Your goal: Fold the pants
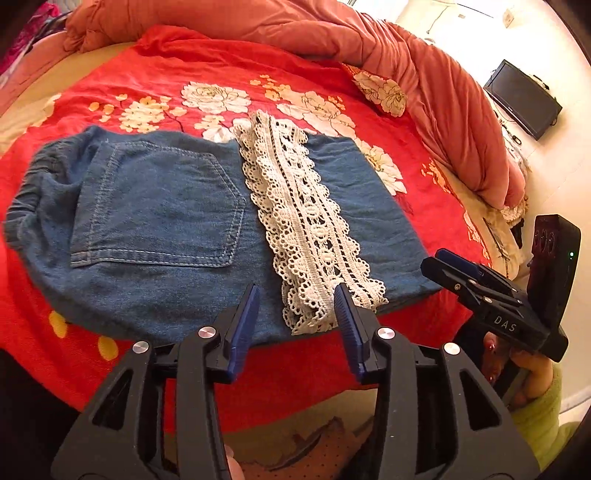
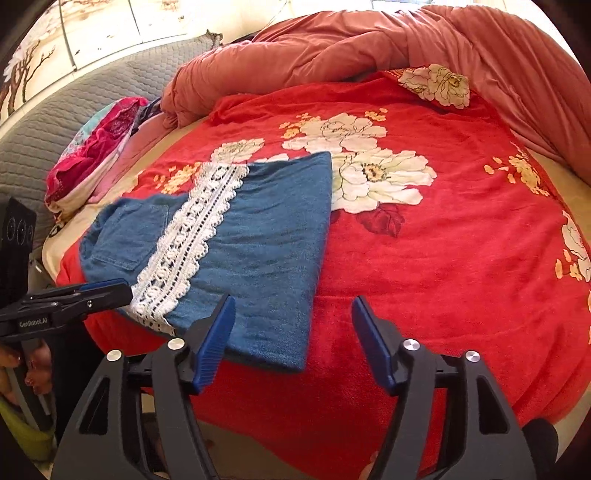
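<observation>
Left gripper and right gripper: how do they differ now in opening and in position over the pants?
The left gripper is open less wide than the right gripper. The left gripper sits at the near edge of the pants, by the lace strip; the right gripper sits at their folded corner, one finger over denim, one over the red blanket. Both are open and hold nothing.

bright, warm daylight fills both views, and the wall [image 1: 436, 22] at the top right of the left view is blown out to near white. the red blanket [image 2: 424, 258] looks oversaturated (almost glowing). shadows are soft and faint. strong fisheye bending curves the bed edge, with dark vignetted corners. detail is slightly soft, most so toward the edges.
</observation>
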Tool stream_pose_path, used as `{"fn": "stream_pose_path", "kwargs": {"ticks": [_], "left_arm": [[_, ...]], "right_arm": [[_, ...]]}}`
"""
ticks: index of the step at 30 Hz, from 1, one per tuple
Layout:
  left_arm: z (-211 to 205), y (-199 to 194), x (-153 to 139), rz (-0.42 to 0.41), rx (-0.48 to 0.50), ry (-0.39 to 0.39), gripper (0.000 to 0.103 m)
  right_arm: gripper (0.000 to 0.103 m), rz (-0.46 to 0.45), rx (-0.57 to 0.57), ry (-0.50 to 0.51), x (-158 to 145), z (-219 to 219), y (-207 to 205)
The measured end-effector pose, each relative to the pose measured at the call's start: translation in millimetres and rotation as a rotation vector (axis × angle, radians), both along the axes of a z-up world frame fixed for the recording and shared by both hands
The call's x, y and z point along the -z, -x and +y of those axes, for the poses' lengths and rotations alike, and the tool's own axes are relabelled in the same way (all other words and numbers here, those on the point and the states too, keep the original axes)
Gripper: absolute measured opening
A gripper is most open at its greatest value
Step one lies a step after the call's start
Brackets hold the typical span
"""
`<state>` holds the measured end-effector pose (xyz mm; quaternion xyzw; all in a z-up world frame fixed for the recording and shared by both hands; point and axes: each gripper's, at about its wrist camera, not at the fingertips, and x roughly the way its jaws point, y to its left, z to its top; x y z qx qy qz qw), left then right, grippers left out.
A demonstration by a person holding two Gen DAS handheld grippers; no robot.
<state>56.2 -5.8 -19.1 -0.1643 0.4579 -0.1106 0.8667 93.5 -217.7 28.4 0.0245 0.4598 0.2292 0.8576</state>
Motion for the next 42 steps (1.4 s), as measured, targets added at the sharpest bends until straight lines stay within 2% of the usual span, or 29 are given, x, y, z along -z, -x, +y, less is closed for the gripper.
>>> {"fn": "stream_pose_path", "kwargs": {"ticks": [3,5,10,13,15,17,18,24,28,31,35,39,40,42], "left_arm": [[6.8,5.4,-7.3,-0.023,-0.01,-0.012,0.043],[13.4,8.7,-12.2,-0.041,-0.022,-0.01,0.046],[40.9,18.8,-21.2,-0.075,-0.08,-0.005,0.056],[60.2,25.4,-24.1,-0.086,-0.127,-0.015,0.062],[72.2,30.8,-24.0,-0.089,-0.16,-0.042,0.068],[85.2,37.2,-24.0,-0.096,-0.199,-0.058,0.084],[91.7,40.0,-23.1,-0.095,-0.212,-0.053,0.085],[126.2,49.8,-15.0,-0.072,-0.299,-0.046,0.085],[145.2,51.3,-5.8,-0.06,-0.365,0.037,0.085],[150.5,49.7,1.2,-0.053,-0.377,0.089,0.085],[150.6,41.6,10.3,-0.046,-0.358,0.192,0.07],[148.1,31.1,20.7,-0.027,-0.364,0.208,0.06],[149.0,29.5,24.1,-0.023,-0.374,0.197,0.053],[151.2,28.8,28.6,-0.015,-0.388,0.192,0.047]], "right_arm": [[0.072,-0.019,-0.002,-0.006,-9.4,5.8,2.0],[0.079,-0.031,-0.011,-0.006,-15.3,11.8,2.3],[0.08,-0.06,-0.043,0.0,-32.4,36.2,-2.9],[0.09,-0.085,-0.062,-0.012,-45.1,53.9,-6.8],[0.09,-0.094,-0.083,-0.014,-50.3,65.1,-9.2],[0.09,-0.104,-0.101,-0.004,-55.9,77.4,-11.6],[0.09,-0.104,-0.114,-0.008,-58.5,83.7,-12.9],[0.093,-0.094,-0.184,-0.039,-67.4,122.5,-22.2],[0.093,-0.08,-0.259,-0.048,-70.4,154.2,-30.6],[0.093,-0.06,-0.331,-0.045,-70.3,179.8,-38.1],[0.093,0.003,-0.422,-0.064,-66.2,218.1,-55.3],[0.093,0.03,-0.528,-0.05,-62.8,258.1,-64.8],[0.093,0.034,-0.556,-0.041,-61.0,269.9,-67.0],[0.093,0.052,-0.608,-0.028,-55.1,288.1,-70.4]]}}
